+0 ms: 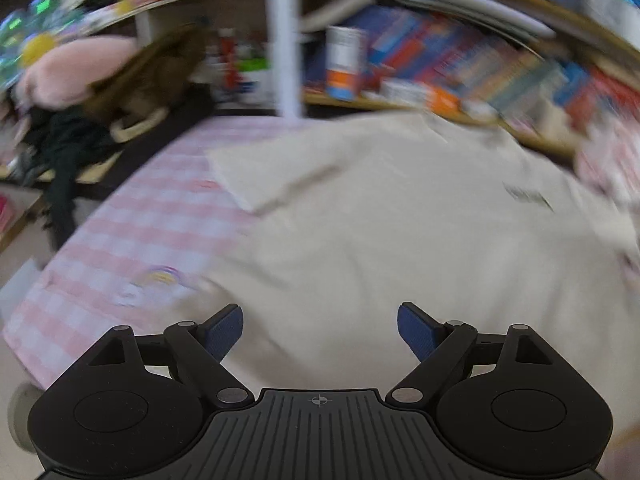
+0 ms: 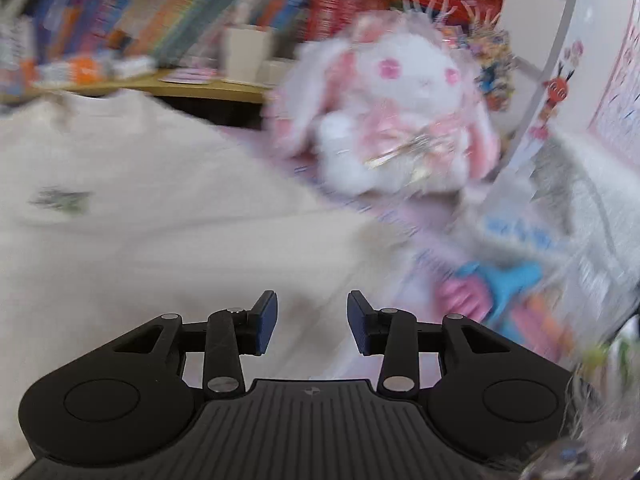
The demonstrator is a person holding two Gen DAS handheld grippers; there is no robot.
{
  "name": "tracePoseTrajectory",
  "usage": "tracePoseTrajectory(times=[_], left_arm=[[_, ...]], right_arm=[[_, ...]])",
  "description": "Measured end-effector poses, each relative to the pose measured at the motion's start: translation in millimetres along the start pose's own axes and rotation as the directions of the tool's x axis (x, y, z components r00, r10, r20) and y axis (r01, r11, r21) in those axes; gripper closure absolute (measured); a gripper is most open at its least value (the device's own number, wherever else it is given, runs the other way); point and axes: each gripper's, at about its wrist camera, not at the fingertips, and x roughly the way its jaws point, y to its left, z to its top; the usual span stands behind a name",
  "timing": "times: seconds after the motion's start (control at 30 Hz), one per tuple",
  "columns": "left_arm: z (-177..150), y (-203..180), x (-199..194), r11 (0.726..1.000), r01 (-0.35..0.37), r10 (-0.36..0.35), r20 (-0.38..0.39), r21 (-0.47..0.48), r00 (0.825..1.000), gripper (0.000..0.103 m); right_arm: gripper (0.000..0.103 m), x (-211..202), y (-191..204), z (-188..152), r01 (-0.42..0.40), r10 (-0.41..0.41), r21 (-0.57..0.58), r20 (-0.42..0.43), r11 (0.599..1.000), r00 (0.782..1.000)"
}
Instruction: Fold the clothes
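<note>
A cream shirt [image 1: 380,208] lies spread on a pink checked cloth [image 1: 132,232], with one sleeve [image 1: 260,168] stretched to the left and a small dark print [image 1: 528,196] on the chest. My left gripper [image 1: 320,330] hovers over the shirt's near part, jaws wide open, nothing between them. In the right wrist view the same shirt [image 2: 160,220] fills the left half, its print [image 2: 60,200] at the far left. My right gripper [image 2: 312,322] stands partly open over the shirt's right edge, with no fabric between its pads. Both views are motion-blurred.
A shelf of books [image 1: 460,56] runs along the back. A white and pink plush rabbit [image 2: 400,120] sits right of the shirt, with colourful toys [image 2: 508,280] nearer. A pink plush [image 1: 76,76] and dark clothing [image 1: 64,152] lie at the far left.
</note>
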Motion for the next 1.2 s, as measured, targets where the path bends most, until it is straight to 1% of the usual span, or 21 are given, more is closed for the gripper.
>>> tracePoseTrajectory(times=[0.13, 0.17, 0.27, 0.3, 0.37, 0.43, 0.47, 0.53, 0.57, 0.6, 0.63, 0.67, 0.73, 0.77, 0.8, 0.83, 0.87, 0.97, 1.03, 1.13, 1.2], left_arm=[[28.2, 36.4, 38.8, 0.992, -0.01, 0.01, -0.007, -0.122, 1.0, 0.017], [35.1, 44.0, 51.2, 0.989, 0.001, -0.002, -0.012, -0.147, 1.0, 0.019], [50.7, 62.8, 83.5, 0.975, 0.054, -0.062, -0.029, -0.215, 0.998, 0.021], [55.1, 68.7, 94.2, 0.965, 0.075, -0.089, -0.042, -0.252, 0.995, 0.025], [63.5, 80.5, 116.0, 0.936, 0.116, -0.147, -0.069, -0.334, 0.987, 0.035], [68.0, 90.9, 138.1, 0.897, 0.14, -0.198, -0.097, -0.418, 0.975, 0.05], [69.4, 95.5, 148.2, 0.879, 0.142, -0.215, -0.113, -0.456, 0.97, 0.055], [74.1, 101.7, 162.1, 0.849, 0.171, -0.25, -0.095, -0.5, 0.963, 0.062], [76.6, 104.0, 168.6, 0.836, 0.191, -0.275, -0.09, -0.515, 0.957, 0.066], [79.1, 106.0, 176.1, 0.827, 0.2, -0.294, -0.101, -0.526, 0.95, 0.081], [81.3, 108.1, 181.1, 0.825, 0.198, -0.295, -0.104, -0.53, 0.95, 0.085], [84.9, 110.2, 185.3, 0.83, 0.19, -0.283, -0.102, -0.524, 0.954, 0.086], [93.6, 115.6, 191.8, 0.859, 0.16, -0.232, -0.091, -0.487, 0.969, 0.091], [99.2, 119.7, 194.7, 0.875, 0.141, -0.199, -0.078, -0.463, 0.977, 0.091], [105.3, 125.2, 197.8, 0.887, 0.122, -0.168, -0.065, -0.445, 0.984, 0.092], [111.4, 131.0, 200.9, 0.898, 0.103, -0.138, -0.051, -0.428, 0.989, 0.092], [117.0, 136.8, 204.3, 0.903, 0.103, -0.133, -0.044, -0.418, 0.99, 0.092], [126.7, 142.2, 208.2, 0.928, 0.128, -0.153, -0.043, -0.351, 0.987, 0.092], [129.6, 143.6, 210.2, 0.947, 0.119, -0.134, -0.033, -0.297, 0.99, 0.092], [129.4, 150.3, 216.3, 0.943, 0.09, -0.107, -0.038, -0.321, 0.993, 0.092], [127.9, 153.4, 216.8, 0.941, 0.077, -0.096, -0.039, -0.329, 0.995, 0.092]], right_arm=[[0.06, -48.8, 37.3, -39.8, -0.106, 0.106, -0.02, -0.009, 0.994, 0.994], [0.06, -58.1, 47.6, -48.9, -0.123, 0.122, -0.019, -0.014, 0.992, 0.992], [0.059, -84.8, 79.8, -74.0, -0.133, 0.133, -0.02, -0.029, 0.991, 0.991], [0.059, -91.4, 89.1, -81.5, -0.126, 0.125, -0.016, -0.039, 0.992, 0.991], [0.059, -100.4, 105.2, -93.9, -0.102, 0.103, 0.017, -0.071, 0.995, 0.992], [0.059, -105.9, 118.0, -103.2, -0.085, 0.09, 0.047, -0.095, 0.995, 0.991], [0.059, -107.6, 125.1, -107.3, -0.069, 0.076, 0.06, -0.109, 0.996, 0.991], [0.059, -110.4, 136.1, -113.6, -0.029, 0.04, 0.082, -0.131, 0.996, 0.991], [0.059, -112.0, 140.4, -116.8, -0.007, 0.02, 0.092, -0.139, 0.996, 0.99], [0.059, -112.9, 144.6, -119.5, 0.015, 0.0, 0.103, -0.147, 0.995, 0.989], [0.06, -113.7, 147.5, -121.7, 0.033, -0.015, 0.118, -0.152, 0.993, 0.988], [0.062, -114.7, 149.7, -123.9, 0.048, -0.027, 0.133, -0.155, 0.99, 0.988], [0.071, -116.4, 153.7, -126.7, 0.072, -0.045, 0.162, -0.162, 0.984, 0.986], [0.082, -116.9, 155.4, -126.4, 0.076, -0.047, 0.175, -0.165, 0.982, 0.985], [0.089, -117.2, 157.0, -125.9, 0.088, -0.058, 0.179, -0.171, 0.98, 0.984], [0.09, -117.6, 159.7, -125.7, 0.102, -0.071, 0.177, -0.176, 0.979, 0.982], [0.091, -118.3, 162.1, -125.6, 0.112, -0.08, 0.174, -0.181, 0.978, 0.98], [0.092, -118.9, 165.6, -125.3, 0.137, -0.103, 0.169, -0.195, 0.976, 0.975], [0.092, -117.8, 164.8, -124.9, 0.149, -0.113, 0.173, -0.202, 0.974, 0.973], [0.091, -115.0, 164.3, -123.1, 0.165, -0.127, 0.172, -0.21, 0.971, 0.969], [0.088, -113.6, 164.9, -122.4, 0.176, -0.14, 0.162, -0.215, 0.971, 0.967]])
